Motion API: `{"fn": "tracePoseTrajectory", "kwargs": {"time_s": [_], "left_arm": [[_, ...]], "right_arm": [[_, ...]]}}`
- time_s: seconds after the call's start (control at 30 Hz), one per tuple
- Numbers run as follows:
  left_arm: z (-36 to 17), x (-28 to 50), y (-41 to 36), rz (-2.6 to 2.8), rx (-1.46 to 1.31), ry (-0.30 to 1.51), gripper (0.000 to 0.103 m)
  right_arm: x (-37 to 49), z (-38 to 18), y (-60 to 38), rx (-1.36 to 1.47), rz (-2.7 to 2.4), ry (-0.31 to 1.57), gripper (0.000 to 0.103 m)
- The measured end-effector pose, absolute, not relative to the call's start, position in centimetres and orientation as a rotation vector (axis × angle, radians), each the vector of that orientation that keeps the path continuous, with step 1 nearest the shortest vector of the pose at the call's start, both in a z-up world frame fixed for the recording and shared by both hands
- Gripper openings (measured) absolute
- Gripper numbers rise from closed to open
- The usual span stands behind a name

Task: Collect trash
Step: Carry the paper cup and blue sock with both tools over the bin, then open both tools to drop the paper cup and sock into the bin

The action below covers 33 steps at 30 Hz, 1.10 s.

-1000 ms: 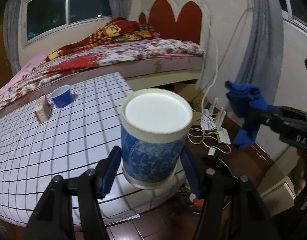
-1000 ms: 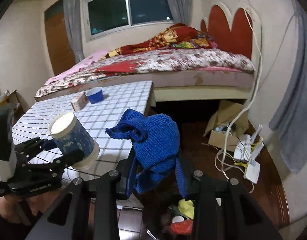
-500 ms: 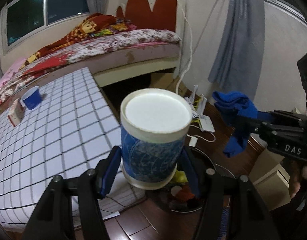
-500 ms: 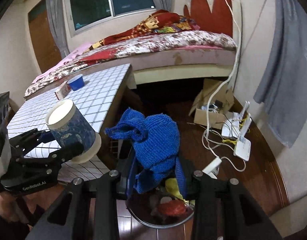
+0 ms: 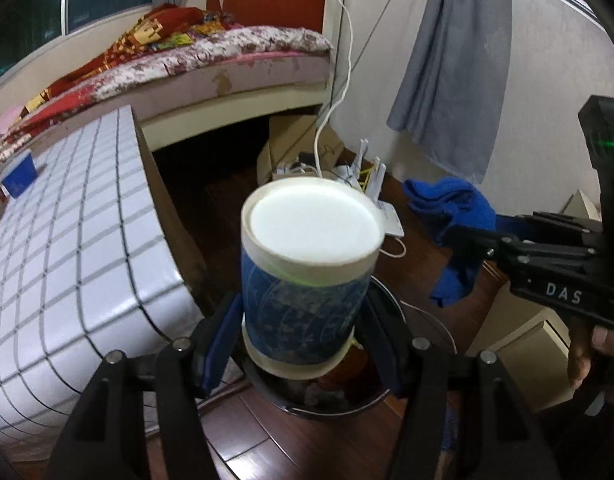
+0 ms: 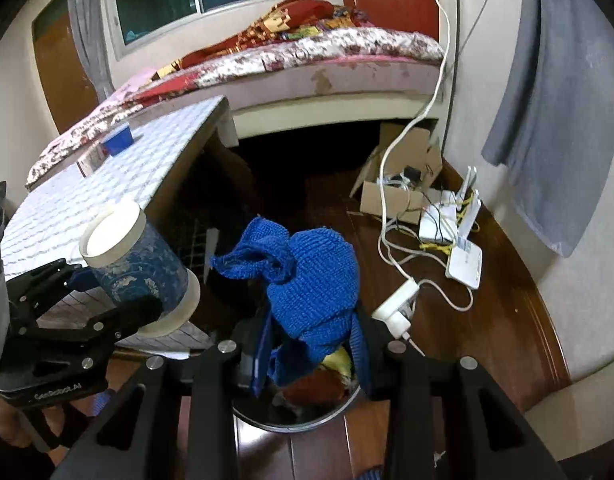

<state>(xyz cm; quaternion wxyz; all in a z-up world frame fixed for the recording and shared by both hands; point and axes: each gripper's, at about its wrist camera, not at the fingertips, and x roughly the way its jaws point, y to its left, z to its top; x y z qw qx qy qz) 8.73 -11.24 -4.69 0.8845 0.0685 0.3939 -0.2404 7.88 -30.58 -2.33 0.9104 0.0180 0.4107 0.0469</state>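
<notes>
My left gripper (image 5: 303, 344) is shut on a blue patterned paper cup (image 5: 307, 276) with a white rim, held upside down right above a dark round trash bin (image 5: 327, 404) on the wooden floor. The cup also shows in the right wrist view (image 6: 139, 264). My right gripper (image 6: 311, 344) is shut on a blue knitted cloth (image 6: 311, 280), held over the same bin (image 6: 299, 412), which holds yellow and red trash. The cloth also shows at the right of the left wrist view (image 5: 455, 236).
A table with a white grid cloth (image 5: 67, 248) stands left of the bin, with a small blue cup (image 6: 117, 142) and a small box (image 6: 91, 162) on it. A cardboard box (image 6: 403, 176), routers (image 6: 459, 236) and cables lie on the floor. A bed (image 6: 307, 64) stands behind.
Both grippers have moved right off the table and down over the trash bin, still holding the cup and the cloth.
</notes>
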Motion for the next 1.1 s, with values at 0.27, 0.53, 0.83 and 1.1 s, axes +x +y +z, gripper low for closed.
{"fn": "tracePoseTrajectory", "kwargs": {"time_s": [0.27, 0.53, 0.83, 1.1], "left_arm": [[-6.9, 8.9, -12.1, -0.517, 0.134, 0.874, 0.062], [-9.2, 9.9, -12.0, -0.521, 0.125, 0.925, 0.062], [-12.5, 11.2, -11.9, -0.529, 0.109, 1.001, 0.062], [-14.5, 12.0, -11.7, -0.536, 0.073, 1.054, 0.092]], "right_arm": [[8.4, -4.2, -30.2, 0.003, 0.103, 0.898, 0.037], [9.7, -7.2, -28.8, -0.046, 0.144, 0.971, 0.037], [10.9, -11.1, -28.5, -0.078, 0.149, 1.073, 0.037], [12.2, -13.4, -28.5, -0.137, 0.115, 1.118, 0.077]]}}
